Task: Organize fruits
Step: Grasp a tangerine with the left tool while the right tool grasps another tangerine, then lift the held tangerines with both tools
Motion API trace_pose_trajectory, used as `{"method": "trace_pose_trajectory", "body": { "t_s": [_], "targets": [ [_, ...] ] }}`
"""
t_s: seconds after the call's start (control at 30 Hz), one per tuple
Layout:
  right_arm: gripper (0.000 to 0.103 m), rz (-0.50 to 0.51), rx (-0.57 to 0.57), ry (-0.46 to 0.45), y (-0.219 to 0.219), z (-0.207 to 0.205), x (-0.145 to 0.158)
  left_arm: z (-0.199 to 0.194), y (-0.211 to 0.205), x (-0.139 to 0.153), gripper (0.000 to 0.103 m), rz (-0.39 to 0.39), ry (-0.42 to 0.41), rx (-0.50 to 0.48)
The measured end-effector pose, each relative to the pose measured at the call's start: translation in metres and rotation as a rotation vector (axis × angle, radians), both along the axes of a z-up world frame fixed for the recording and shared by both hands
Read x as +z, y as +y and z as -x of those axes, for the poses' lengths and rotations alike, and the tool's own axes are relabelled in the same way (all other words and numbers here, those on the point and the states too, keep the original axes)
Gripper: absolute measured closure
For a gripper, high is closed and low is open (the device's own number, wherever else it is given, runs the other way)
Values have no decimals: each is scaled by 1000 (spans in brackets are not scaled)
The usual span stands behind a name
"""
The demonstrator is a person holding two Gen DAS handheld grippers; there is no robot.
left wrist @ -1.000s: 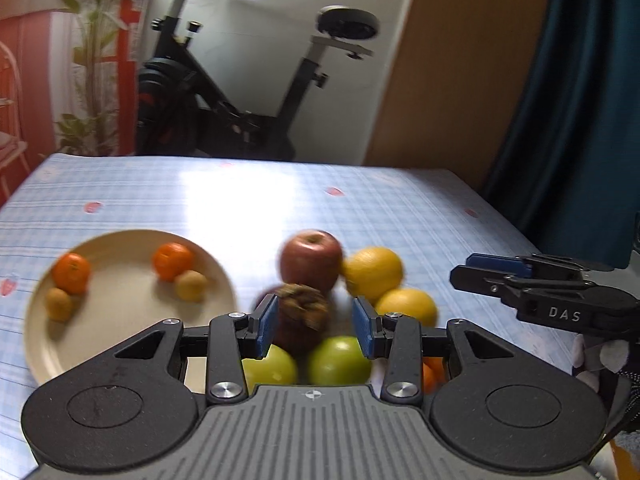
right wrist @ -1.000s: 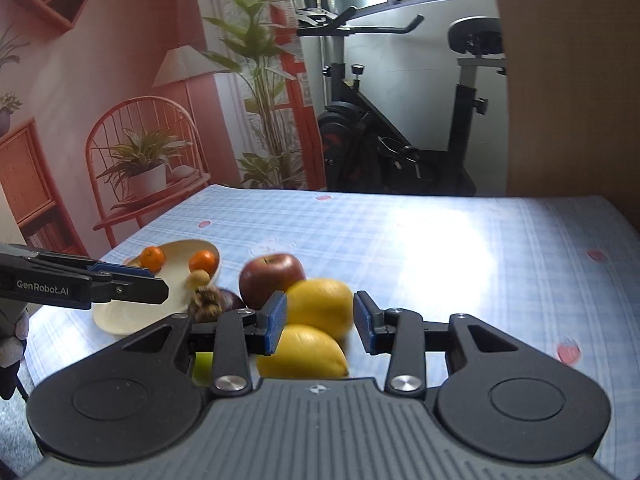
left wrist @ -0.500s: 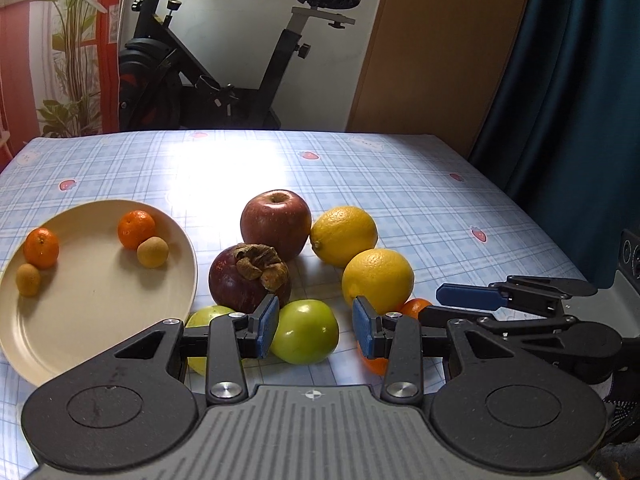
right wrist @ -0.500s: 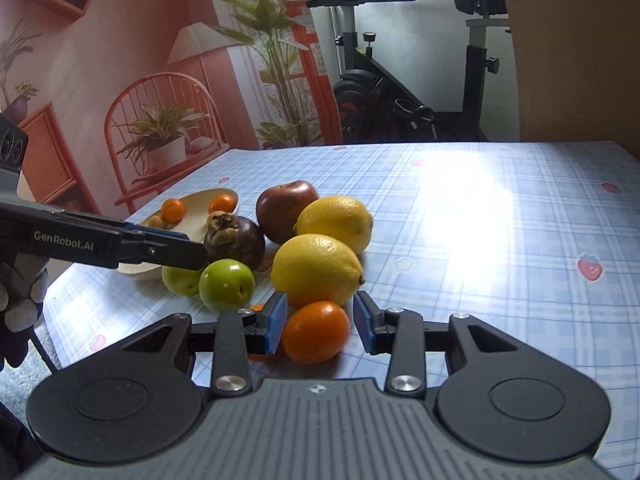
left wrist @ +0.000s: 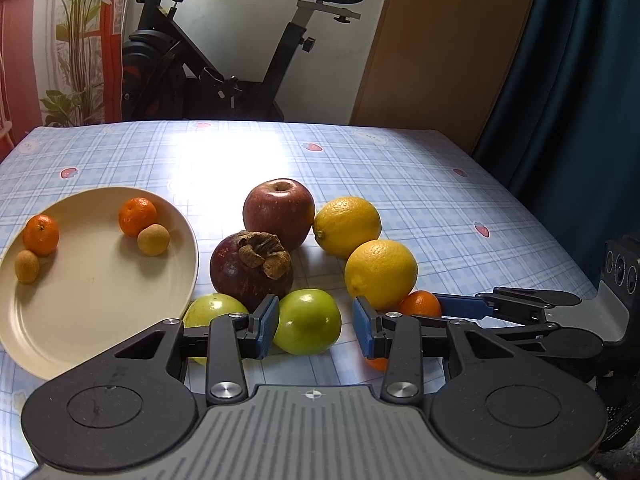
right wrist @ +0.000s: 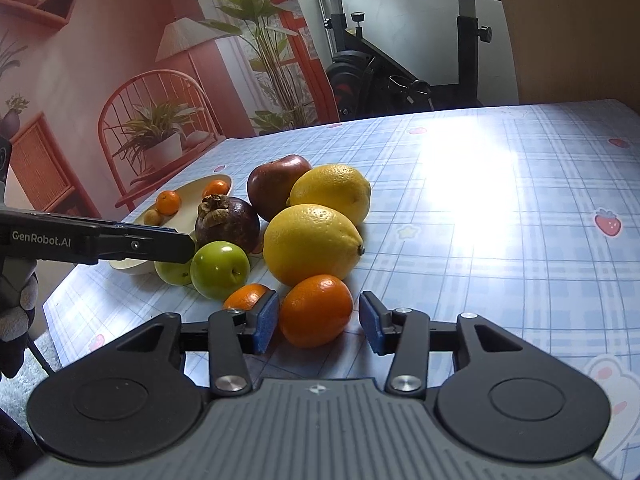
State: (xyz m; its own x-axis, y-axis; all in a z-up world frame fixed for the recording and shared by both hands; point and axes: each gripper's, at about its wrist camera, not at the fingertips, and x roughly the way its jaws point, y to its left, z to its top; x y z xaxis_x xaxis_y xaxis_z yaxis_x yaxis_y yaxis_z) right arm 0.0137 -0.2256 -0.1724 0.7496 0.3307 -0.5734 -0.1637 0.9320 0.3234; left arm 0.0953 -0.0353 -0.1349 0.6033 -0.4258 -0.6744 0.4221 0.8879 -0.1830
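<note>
A pile of fruit lies mid-table: a red apple [left wrist: 279, 212], a dark mangosteen [left wrist: 250, 270], two lemons [left wrist: 347, 226] [left wrist: 381, 273], two green apples [left wrist: 307, 321] [left wrist: 210, 308] and small oranges. My left gripper [left wrist: 316, 326] is open, its pads either side of the nearer green apple, not touching. My right gripper [right wrist: 318, 328] is open around a small orange [right wrist: 316, 310], with a second orange [right wrist: 246, 296] to its left. A cream plate [left wrist: 92, 296] at left holds two tangerines and two small brown fruits.
The table has a blue checked cloth [left wrist: 400, 168]. An exercise bike [left wrist: 224, 68] stands behind the far edge, a dark curtain [left wrist: 580, 80] at right. The right gripper's fingers [left wrist: 500, 306] reach in from the right in the left wrist view.
Both grippers have drawn back and lowered toward the near side of the pile. The green apple now sits between my left pads, the small orange between my right pads.
</note>
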Motion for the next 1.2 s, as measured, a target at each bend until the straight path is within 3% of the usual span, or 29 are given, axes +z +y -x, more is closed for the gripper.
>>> {"method": "trace_pose_trajectory", "body": {
  "t_s": [0.2, 0.37, 0.53, 1.2],
  "targets": [
    [60, 101, 50, -44, 11, 5, 2, 5, 1, -2, 60, 13, 1, 3],
    [60, 59, -57, -104, -12, 13, 4, 10, -1, 0, 61, 1, -35, -7],
    [60, -65, -183, -121, -37, 20, 2, 18, -10, -2, 60, -17, -68, -49],
    [60, -87, -169, -121, -40, 23, 1, 19, -31, -16, 60, -21, -14, -156]
  ]
}}
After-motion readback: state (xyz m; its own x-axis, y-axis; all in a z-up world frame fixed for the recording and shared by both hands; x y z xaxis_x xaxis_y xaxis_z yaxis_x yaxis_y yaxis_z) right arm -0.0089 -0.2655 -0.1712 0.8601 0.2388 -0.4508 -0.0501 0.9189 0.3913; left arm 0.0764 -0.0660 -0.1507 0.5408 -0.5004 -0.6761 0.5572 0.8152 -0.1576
